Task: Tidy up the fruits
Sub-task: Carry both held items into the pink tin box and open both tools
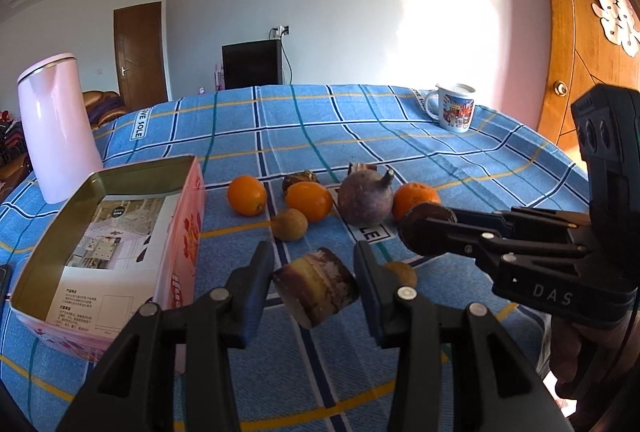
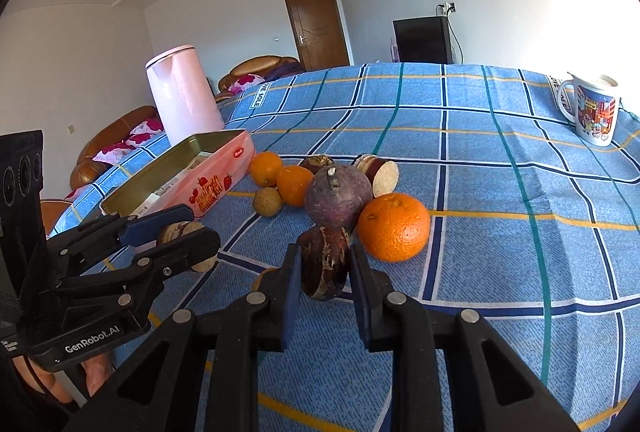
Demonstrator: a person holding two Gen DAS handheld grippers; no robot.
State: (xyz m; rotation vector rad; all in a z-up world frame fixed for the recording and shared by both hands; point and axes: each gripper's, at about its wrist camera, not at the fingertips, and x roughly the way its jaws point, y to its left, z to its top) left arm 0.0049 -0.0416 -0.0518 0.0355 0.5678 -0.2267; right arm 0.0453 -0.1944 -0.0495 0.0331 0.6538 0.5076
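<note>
1. Fruit and root pieces lie clustered near the middle of the blue checked tablecloth (image 1: 400,136), just beside the open pink tin (image 1: 182,232).
2. Left gripper (image 1: 316,286) is clamped on a cut chunk (image 1: 316,288) with dark skin and a pale yellowish face – both pads press its sides. In the right wrist view the same gripper (image 2: 188,244) holds that chunk (image 2: 180,230) close in front of the tin's (image 2: 208,184) long wall.
3. Right gripper (image 2: 324,264) is closed on a dark brown bulb (image 2: 324,262), its pads against either flank. From the left wrist camera the right gripper (image 1: 424,228) shows from the side with the bulb (image 1: 420,214) at its tips.
4. Behind that bulb sits a large purple round fruit (image 2: 338,196) with a short stem, touching a big orange (image 2: 394,226) on its right.
5. Two smaller oranges (image 2: 266,168) (image 2: 294,184) lie left of the purple fruit, with a small tan fruit (image 2: 268,201) in front of them and a halved dark piece (image 2: 380,172) behind.
6. Inside the tin lies a printed paper sheet (image 1: 108,244) – no fruit shows in it.
7. Pink kettle (image 1: 56,128) stands beyond the tin; a picture mug (image 1: 454,108) stands well apart at the far right of the cloth.
</note>
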